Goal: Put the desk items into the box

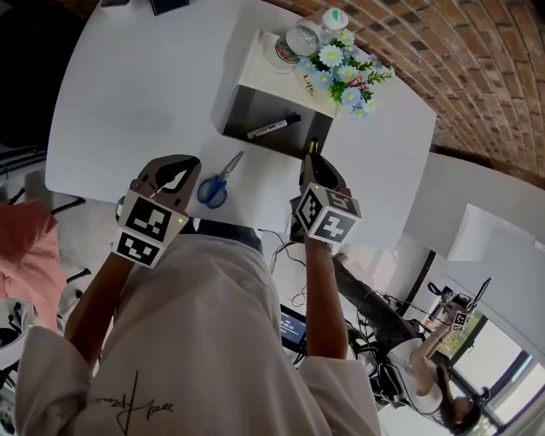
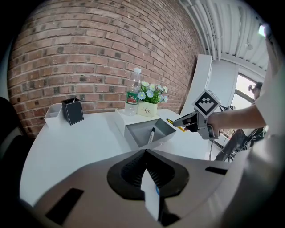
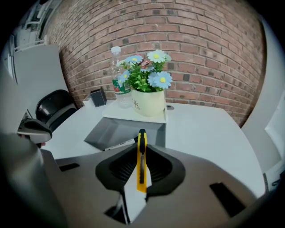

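Observation:
An open grey box (image 1: 255, 109) stands on the white desk (image 1: 136, 94) with a black marker (image 1: 272, 128) lying in it. Blue-handled scissors (image 1: 218, 181) lie on the desk just before the box. My left gripper (image 1: 189, 162) hovers left of the scissors, jaws shut with nothing between them (image 2: 146, 153). My right gripper (image 1: 313, 157) is shut on a yellow utility knife (image 3: 141, 160), whose tip points at the box's near right corner (image 3: 120, 131). The left gripper view shows the box (image 2: 149, 131), the marker (image 2: 152, 133) and the right gripper (image 2: 178, 121).
A flower pot (image 1: 341, 68) and a plastic bottle (image 1: 334, 19) stand on a white lid behind the box. A black pen holder (image 2: 72, 110) and a white tray (image 2: 52, 113) sit at the desk's far side by the brick wall. A black chair (image 3: 53, 104) stands beside the desk.

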